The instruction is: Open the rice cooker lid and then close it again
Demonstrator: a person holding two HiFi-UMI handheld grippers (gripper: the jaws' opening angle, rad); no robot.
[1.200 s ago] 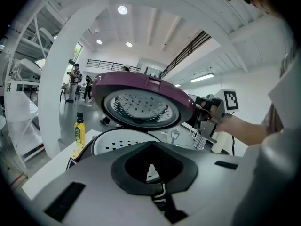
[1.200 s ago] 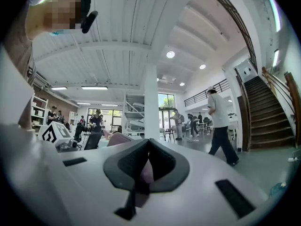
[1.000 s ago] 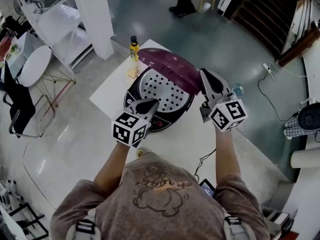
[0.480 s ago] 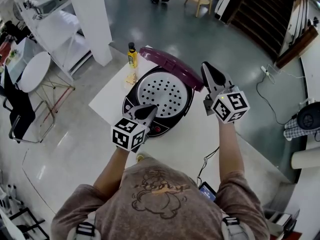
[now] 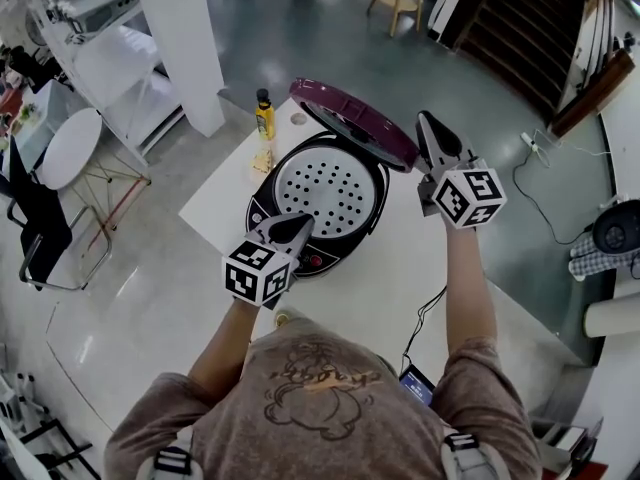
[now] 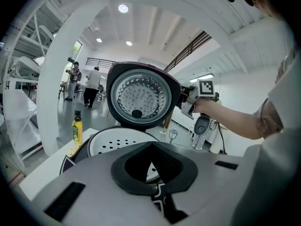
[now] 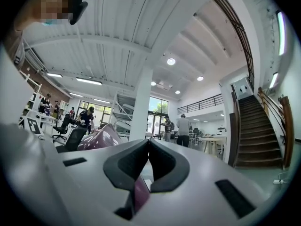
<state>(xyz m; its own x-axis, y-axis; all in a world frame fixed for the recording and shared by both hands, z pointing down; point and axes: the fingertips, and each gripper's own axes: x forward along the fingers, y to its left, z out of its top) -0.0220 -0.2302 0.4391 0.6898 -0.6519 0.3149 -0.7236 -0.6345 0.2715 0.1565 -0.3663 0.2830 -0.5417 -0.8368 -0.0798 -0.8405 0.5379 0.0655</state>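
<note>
The black rice cooker (image 5: 300,236) stands on a white table (image 5: 400,258), its perforated inner plate (image 5: 325,183) showing. Its purple lid (image 5: 350,118) is raised at the back; the lid's metal underside (image 6: 141,95) faces the left gripper view. My right gripper (image 5: 429,120) is shut, level, with its tips close by the lid's right edge; a strip of purple lid (image 7: 101,138) shows left of its jaws (image 7: 149,141). My left gripper (image 5: 299,224) is shut at the cooker's front edge, with nothing between its jaws (image 6: 151,143).
A yellow oil bottle (image 5: 265,113) stands at the table's far left corner, behind the cooker. A dark phone (image 5: 418,383) and a cable (image 5: 425,313) lie near the table's near right side. People and chairs stand farther off in the hall.
The lid has swung further up and back. My right gripper has moved with it, away from me and to the right. The left gripper has stayed in place.
</note>
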